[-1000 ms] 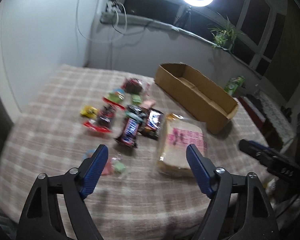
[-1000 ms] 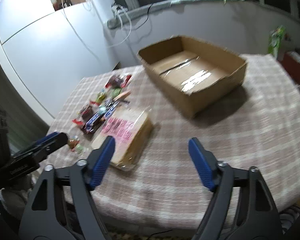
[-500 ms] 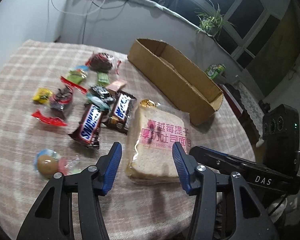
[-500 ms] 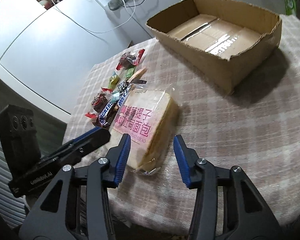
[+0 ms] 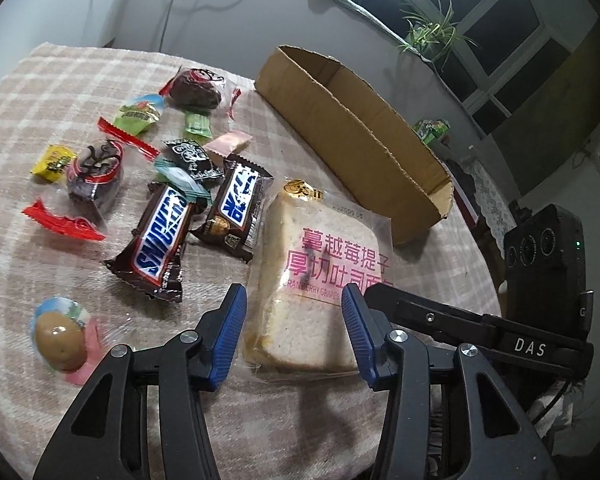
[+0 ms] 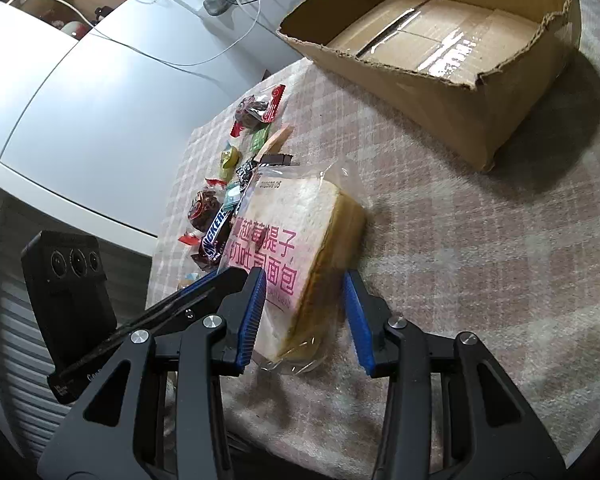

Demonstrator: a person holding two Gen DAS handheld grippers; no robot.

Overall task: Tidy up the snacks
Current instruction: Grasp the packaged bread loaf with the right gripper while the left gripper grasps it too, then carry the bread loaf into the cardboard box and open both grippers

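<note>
Two grippers with black arms and ribbed blue pads close in on one clear-wrapped pack of sliced white bread with pink lettering (image 5: 320,280), which lies flat on the pink-and-cream checked tablecloth (image 5: 60,80) near the table's front edge. The left gripper (image 5: 294,334) straddles the near end of the pack, its pads on either side of the loaf with a sliver of gap showing on each side, so it is not clamped. The right gripper (image 6: 306,312) comes at the same pack from the crust side; its left pad sits against the printed wrapper and its right pad stands just beside the yellowish crust edge, and I cannot tell whether it presses (the film there is crumpled). One finger of the left gripper lies just beside the right gripper's left pad in the right wrist view.

Left of the bread lies a scatter of snacks: a brown Snickers bar (image 5: 160,236), a second brown chocolate bar with a blue label (image 5: 238,208) touching the bread's wrapper, a small yellow candy (image 5: 52,162), a green-wrapped sweet (image 5: 142,110), and a round brown egg-shaped treat in clear film (image 5: 58,338) near the front. Beyond the bread stands an open brown cardboard box (image 6: 460,72), well apart from the candy, its taped floor bare.
</note>
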